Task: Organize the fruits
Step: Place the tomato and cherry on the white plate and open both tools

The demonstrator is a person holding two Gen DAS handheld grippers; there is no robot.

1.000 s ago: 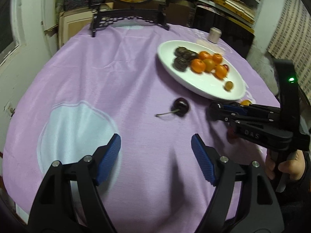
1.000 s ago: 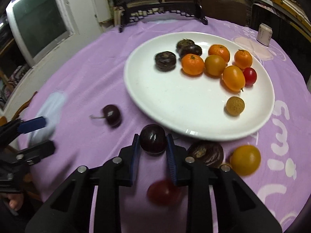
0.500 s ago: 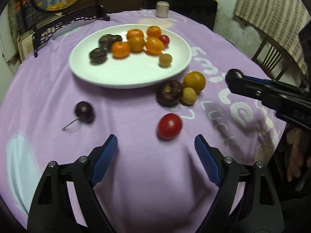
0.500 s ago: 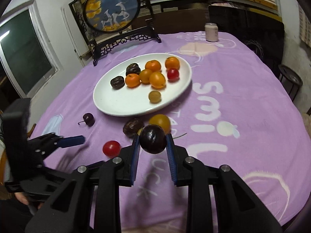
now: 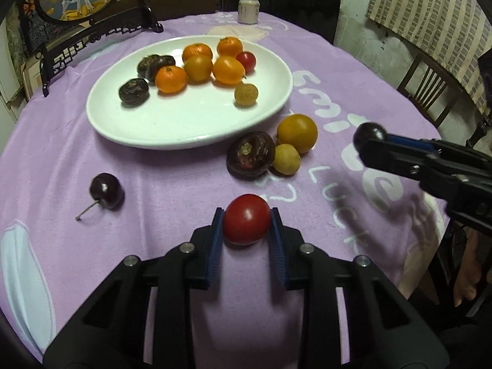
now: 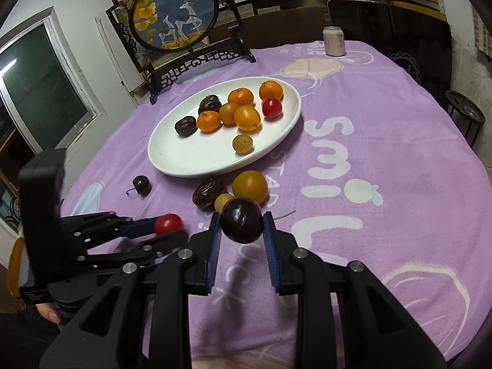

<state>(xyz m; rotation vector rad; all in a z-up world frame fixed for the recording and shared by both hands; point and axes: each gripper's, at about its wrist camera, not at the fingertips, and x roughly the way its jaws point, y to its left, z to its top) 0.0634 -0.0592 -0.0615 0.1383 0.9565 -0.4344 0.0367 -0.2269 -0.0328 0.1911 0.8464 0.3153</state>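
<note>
My left gripper (image 5: 247,224) is shut on a red cherry tomato (image 5: 247,219), low over the purple cloth; it also shows in the right wrist view (image 6: 167,224). My right gripper (image 6: 242,226) is shut on a dark cherry (image 6: 242,221) and holds it above the cloth, seen from the left wrist view (image 5: 370,134). A white plate (image 5: 172,123) holds several oranges, dark fruits, a red tomato and a small yellow fruit. Beside its near rim lie an orange (image 5: 297,133), a dark wrinkled fruit (image 5: 250,154) and a small yellow fruit (image 5: 286,159). A stemmed dark cherry (image 5: 106,190) lies left.
A framed round picture on a black stand (image 6: 175,18) stands at the table's far edge. A white can (image 6: 334,41) stands at the far right. A chair (image 5: 427,86) and a stool (image 6: 466,113) are beside the table.
My left gripper has moved forward and closed on the red cherry tomato, which lay free on the cloth before. My right gripper still holds the dark cherry, drawn back from the plate.
</note>
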